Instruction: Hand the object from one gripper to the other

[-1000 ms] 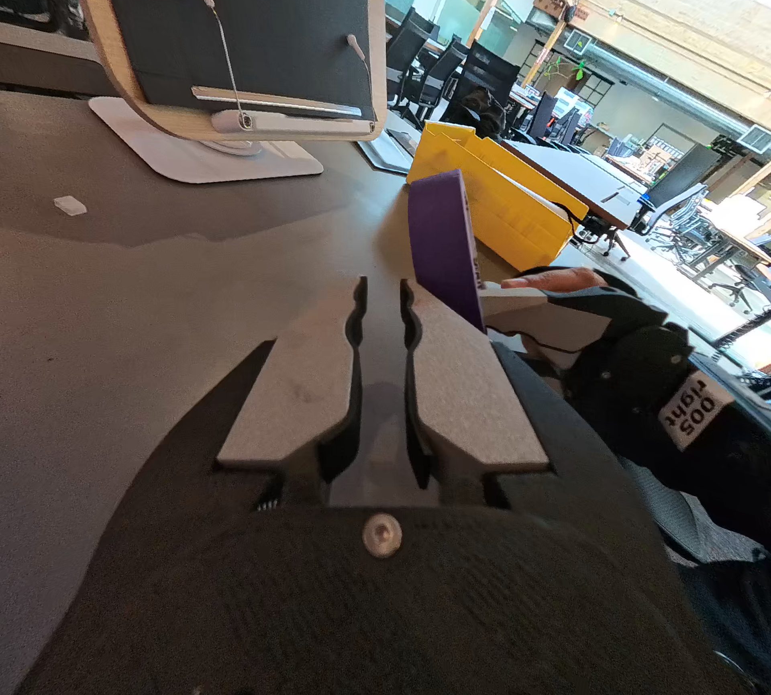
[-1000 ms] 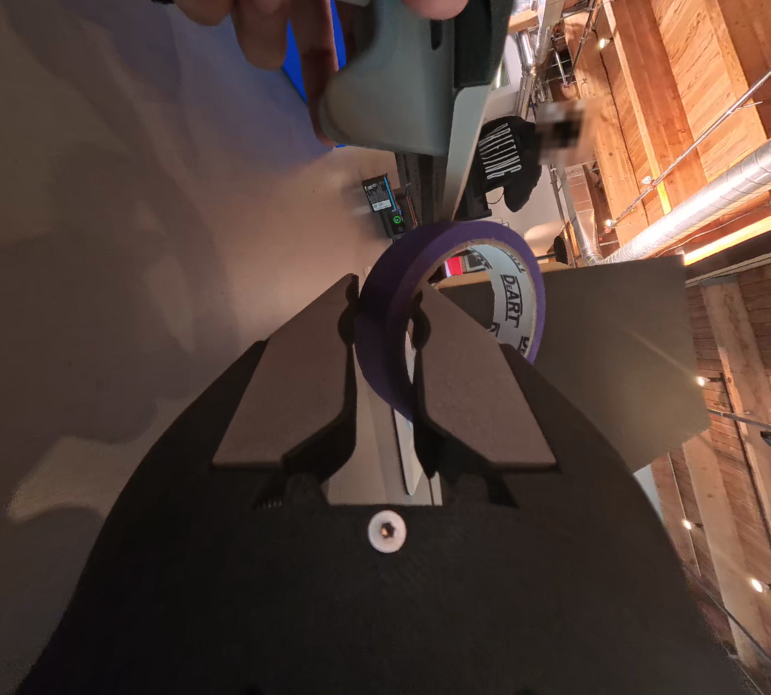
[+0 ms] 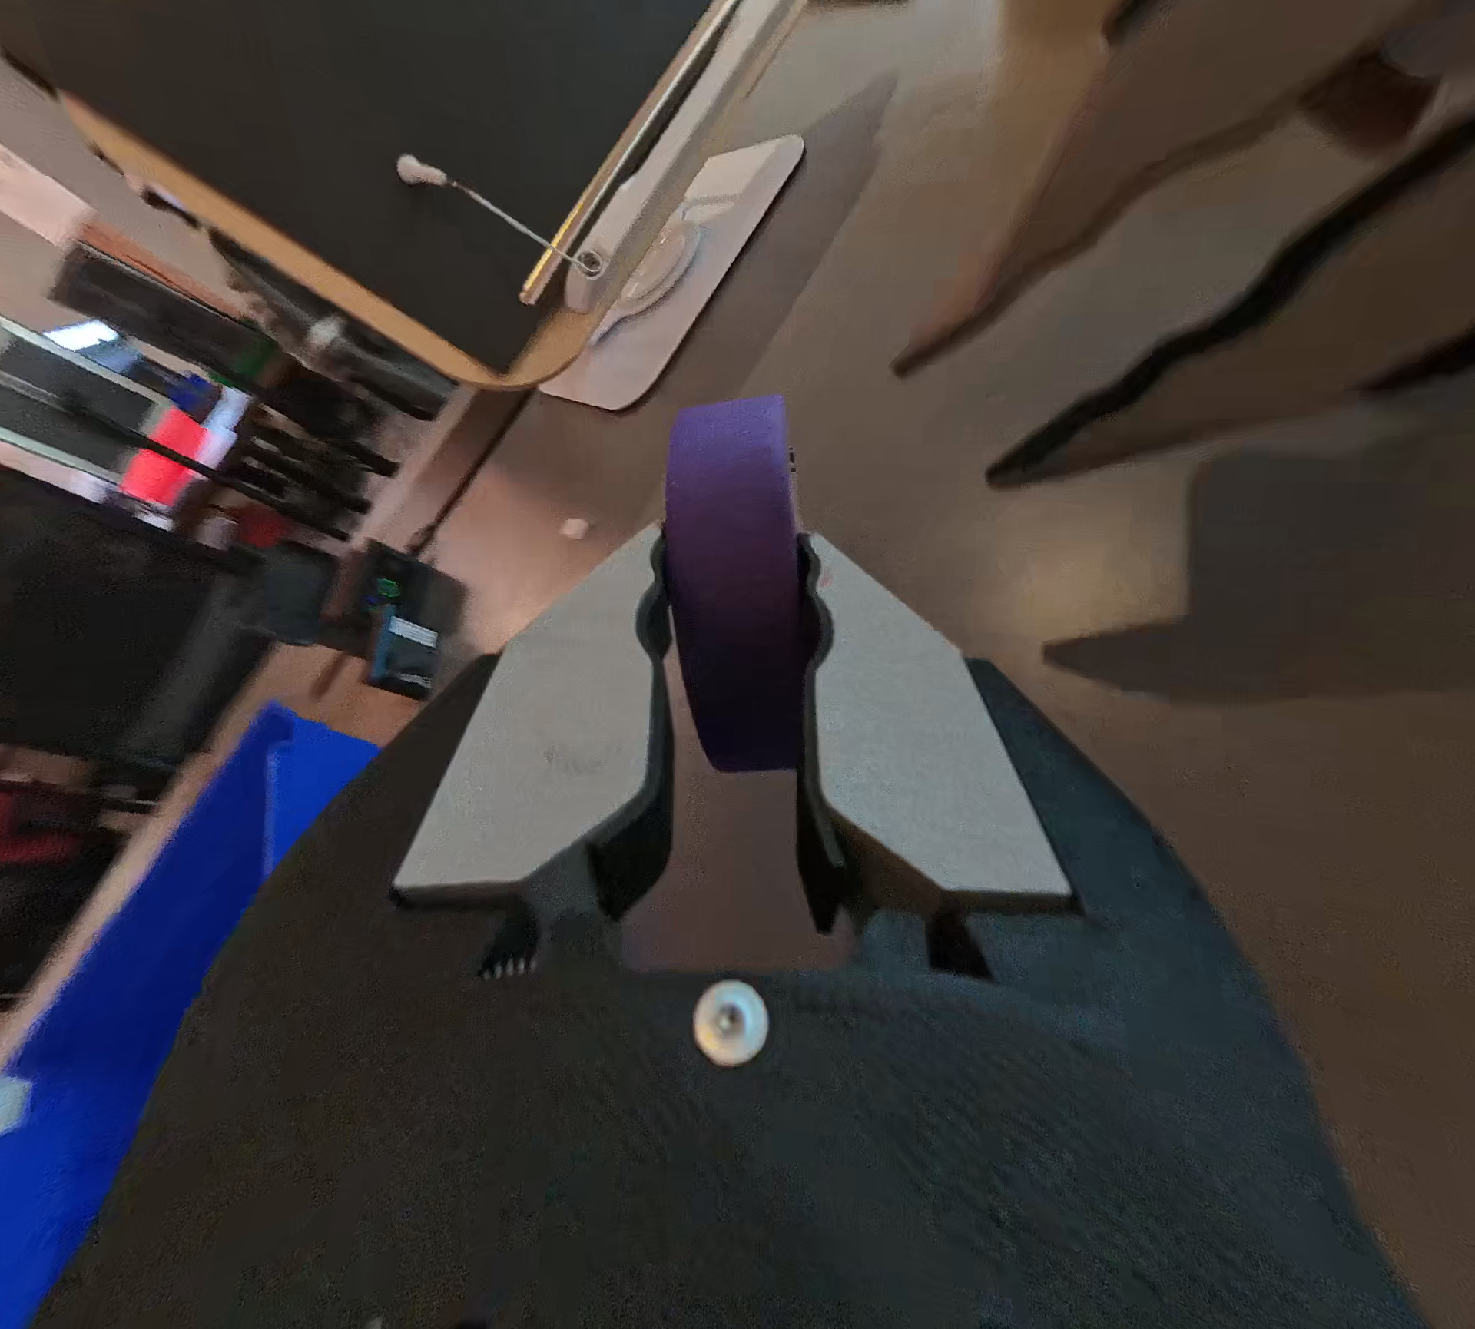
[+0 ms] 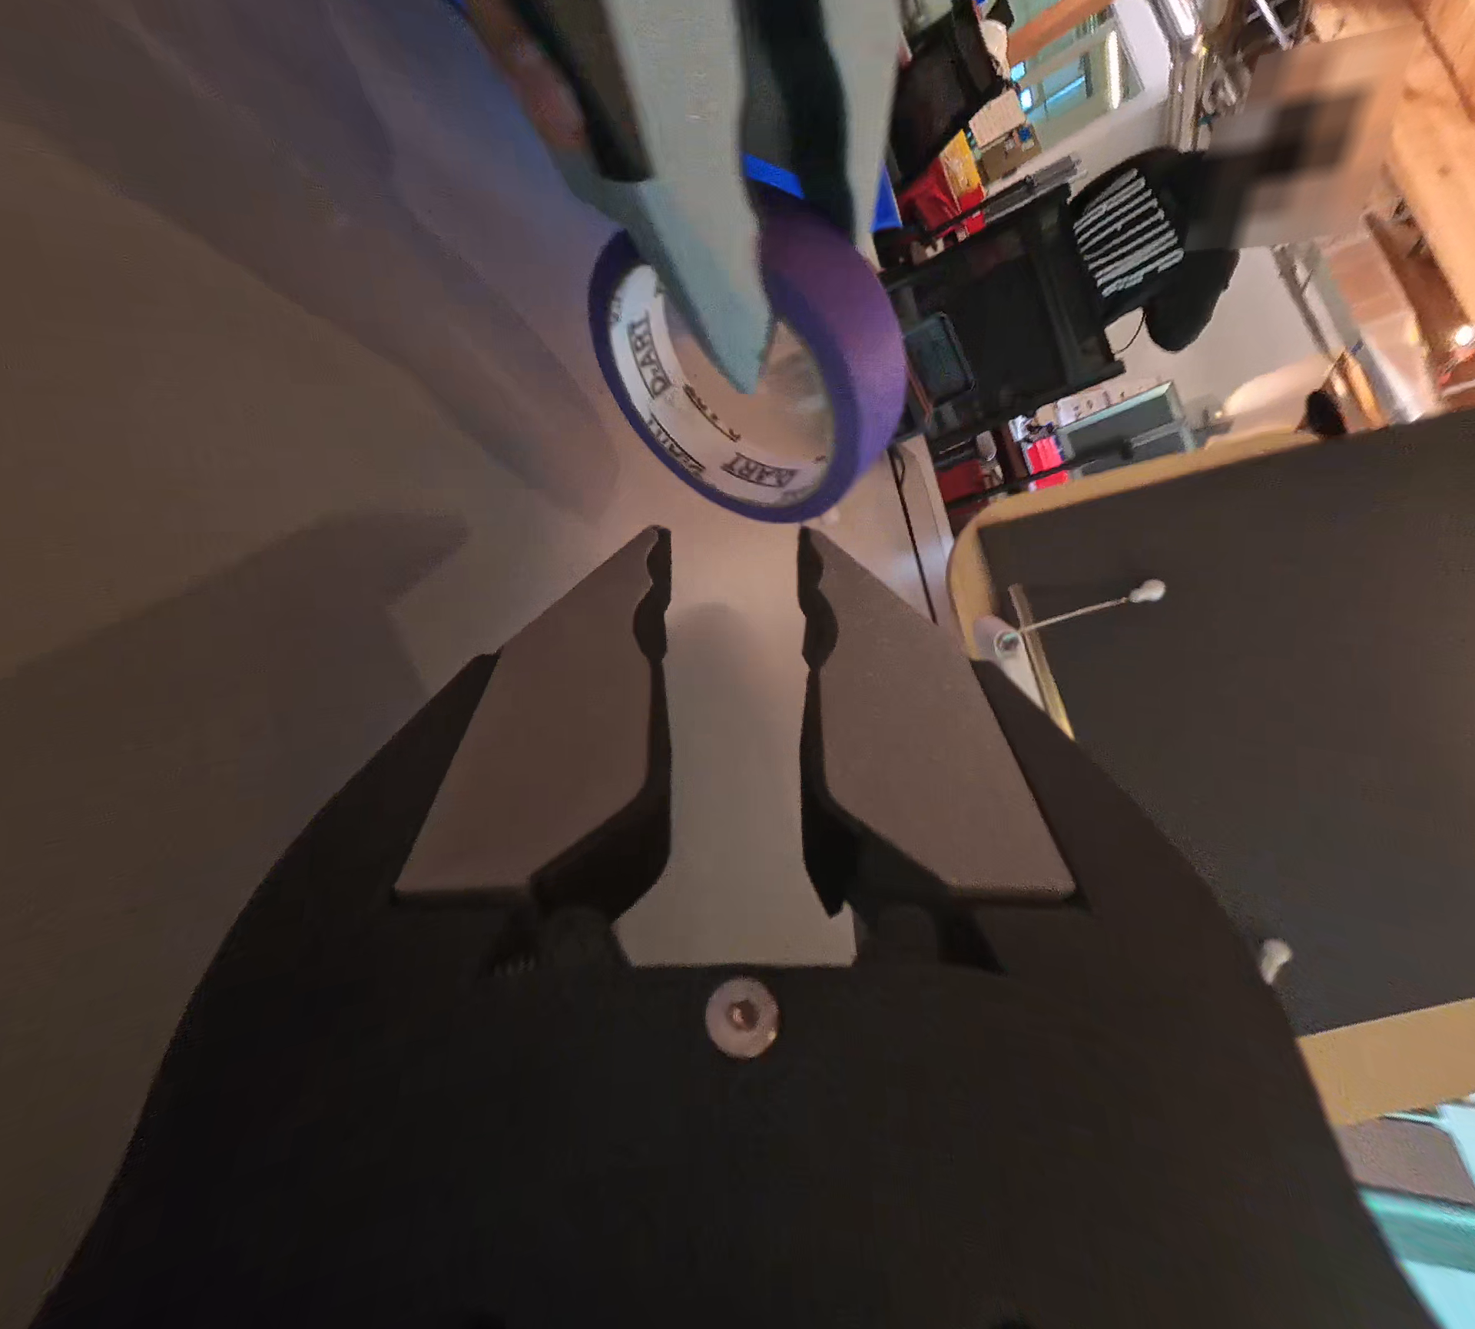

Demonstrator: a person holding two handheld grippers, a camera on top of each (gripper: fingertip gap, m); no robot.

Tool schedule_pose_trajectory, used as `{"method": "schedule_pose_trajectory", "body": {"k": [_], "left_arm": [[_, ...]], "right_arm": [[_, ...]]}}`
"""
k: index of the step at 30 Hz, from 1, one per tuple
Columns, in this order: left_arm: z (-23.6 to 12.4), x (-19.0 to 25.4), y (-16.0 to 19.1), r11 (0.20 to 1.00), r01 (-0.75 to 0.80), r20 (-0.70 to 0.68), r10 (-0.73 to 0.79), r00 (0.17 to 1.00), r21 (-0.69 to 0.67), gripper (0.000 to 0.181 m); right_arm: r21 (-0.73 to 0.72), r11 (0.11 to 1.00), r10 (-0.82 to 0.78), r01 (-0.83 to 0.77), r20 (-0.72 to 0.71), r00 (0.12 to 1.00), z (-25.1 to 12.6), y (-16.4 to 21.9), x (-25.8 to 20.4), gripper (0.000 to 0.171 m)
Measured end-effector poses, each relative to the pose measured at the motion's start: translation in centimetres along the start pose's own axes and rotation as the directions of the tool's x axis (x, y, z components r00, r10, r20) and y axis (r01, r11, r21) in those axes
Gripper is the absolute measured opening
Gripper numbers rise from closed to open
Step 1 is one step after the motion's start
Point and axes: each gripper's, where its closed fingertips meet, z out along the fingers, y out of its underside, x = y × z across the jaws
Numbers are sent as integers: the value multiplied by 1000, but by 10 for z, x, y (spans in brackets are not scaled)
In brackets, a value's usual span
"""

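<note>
The purple tape roll (image 3: 734, 588) stands on edge clenched in the left tongs (image 3: 733, 564), while the released, empty right tongs (image 4: 728, 540) sit just beside the roll's open face, above the table (image 3: 1077, 572).

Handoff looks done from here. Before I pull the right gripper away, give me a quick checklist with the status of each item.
1. Left gripper closed on the purple tape roll: ok, a finger presses each flat side.
2. Right gripper released: ok, jaws apart with nothing between them.
3. Roll clear of the right fingertips: ok, the right wrist view shows a gap below the roll.
4. Roll seated deep enough: ok, it reaches well back between the fingers.
5. Grip firm enough to hold during motion: cannot tell.
6. Retreat path past the black board: cannot tell; it stands close on that side.
</note>
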Motion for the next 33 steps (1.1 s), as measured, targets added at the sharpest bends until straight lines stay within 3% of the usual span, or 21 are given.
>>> {"method": "schedule_pose_trajectory", "body": {"k": [4, 8, 10, 15, 17, 18, 33], "left_arm": [[0, 9, -1, 960, -280, 54, 281, 958, -13, 27], [-6, 35, -5, 813, -581, 57, 578, 814, 48, 27], [-7, 40, -10, 758, -649, 92, 643, 761, 67, 27], [-10, 69, -16, 742, -649, 2, 658, 753, 169, 27], [-12, 73, -22, 761, -616, -12, 631, 775, 205, 27], [-12, 71, -23, 767, -608, -5, 622, 783, 203, 27], [-9, 64, -24, 781, -599, 57, 599, 798, 177, 27]], "right_arm": [[-3, 993, 118, -118, 13, 993, -1, 10, 11, 45], [19, 990, 139, -140, 48, 989, -2, 9, 9, 60], [23, 993, 116, -119, 93, 989, -1, 6, -2, 67], [18, 1000, -7, 5, 110, 994, 2, 2, -19, 65], [19, 998, -66, 65, 97, 993, 2, 0, -23, 44], [16, 995, -95, 94, 104, 990, 1, 0, -27, 25], [-42, 997, -66, 70, 87, 994, 4, 5, -20, 23]]}}
